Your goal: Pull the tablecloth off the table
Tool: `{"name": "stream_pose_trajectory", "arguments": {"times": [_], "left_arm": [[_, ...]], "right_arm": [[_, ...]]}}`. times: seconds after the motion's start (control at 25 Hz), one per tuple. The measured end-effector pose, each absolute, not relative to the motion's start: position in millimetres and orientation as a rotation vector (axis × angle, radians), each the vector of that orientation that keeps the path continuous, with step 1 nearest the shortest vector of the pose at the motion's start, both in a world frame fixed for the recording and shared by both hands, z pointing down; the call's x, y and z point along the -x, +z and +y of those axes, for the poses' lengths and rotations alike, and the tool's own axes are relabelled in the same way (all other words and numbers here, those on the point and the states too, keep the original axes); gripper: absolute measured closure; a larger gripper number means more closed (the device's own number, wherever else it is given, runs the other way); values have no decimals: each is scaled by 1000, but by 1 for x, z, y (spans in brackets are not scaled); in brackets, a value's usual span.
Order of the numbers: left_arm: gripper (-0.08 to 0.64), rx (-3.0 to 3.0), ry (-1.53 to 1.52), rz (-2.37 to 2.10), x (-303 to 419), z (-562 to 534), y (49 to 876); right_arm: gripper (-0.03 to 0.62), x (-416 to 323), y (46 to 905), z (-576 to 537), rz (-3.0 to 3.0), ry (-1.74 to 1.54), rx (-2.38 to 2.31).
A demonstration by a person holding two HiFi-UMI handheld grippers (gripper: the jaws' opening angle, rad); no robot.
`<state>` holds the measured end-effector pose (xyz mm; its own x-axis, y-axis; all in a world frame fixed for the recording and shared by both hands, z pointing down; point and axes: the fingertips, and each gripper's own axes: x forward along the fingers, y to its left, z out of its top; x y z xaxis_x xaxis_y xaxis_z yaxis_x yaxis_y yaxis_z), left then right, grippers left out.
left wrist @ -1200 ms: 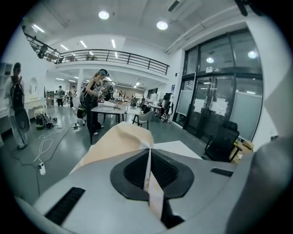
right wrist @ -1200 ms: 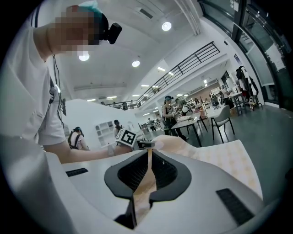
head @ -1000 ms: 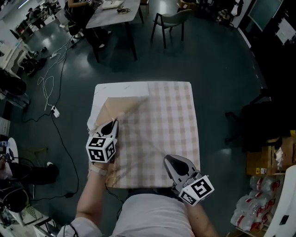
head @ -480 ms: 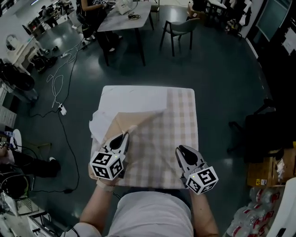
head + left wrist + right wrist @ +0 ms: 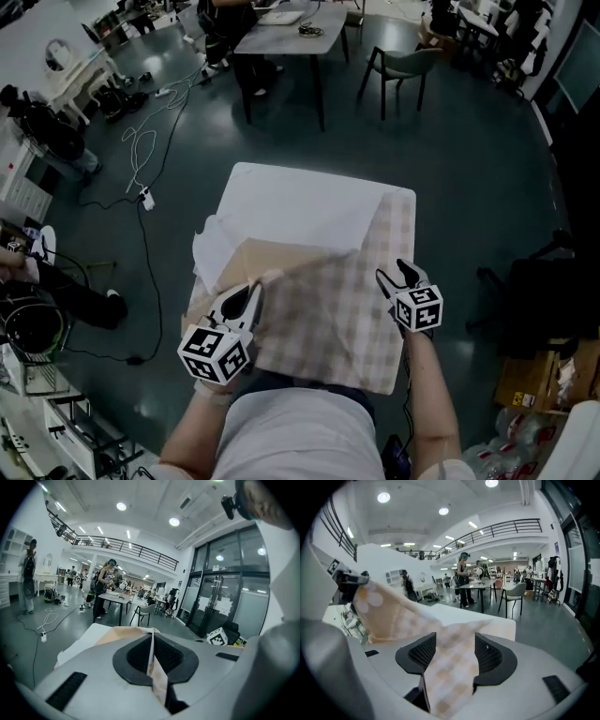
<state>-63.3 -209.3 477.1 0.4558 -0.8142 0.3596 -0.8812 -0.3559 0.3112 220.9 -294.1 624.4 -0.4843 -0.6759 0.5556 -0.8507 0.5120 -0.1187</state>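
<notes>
The beige checked tablecloth (image 5: 328,300) lies bunched over the near half of the white table (image 5: 300,202), whose far half is bare. Its left side is folded over, plain underside up. My left gripper (image 5: 246,296) sits at the cloth's near left and is shut on a thin fold of tablecloth (image 5: 152,667). My right gripper (image 5: 398,274) is at the cloth's right edge. Its jaws are opening, and a loose strip of tablecloth (image 5: 450,667) lies between the parted pads (image 5: 423,652).
Beyond the table stand a grey table (image 5: 281,23) and a chair (image 5: 403,66). Cables (image 5: 141,150) trail over the dark floor at the left. A dark chair (image 5: 544,291) and a cardboard box (image 5: 539,370) are at the right. A person (image 5: 56,281) is at the left edge.
The cloth has slid toward me, baring more of the white tabletop. My right gripper's jaws have parted; my left gripper keeps its hold.
</notes>
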Motion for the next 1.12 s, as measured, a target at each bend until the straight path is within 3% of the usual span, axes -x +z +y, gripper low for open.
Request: {"name": "stream_pose_trajectory", "arguments": {"times": [0.44, 1.12], "left_arm": [[549, -2192, 163, -1539, 72, -176, 467], [549, -2165, 188, -1579, 79, -164, 458]], "right_arm": [[290, -259, 753, -381, -2007, 494, -1069], [288, -239, 788, -385, -1897, 630, -1079]]}}
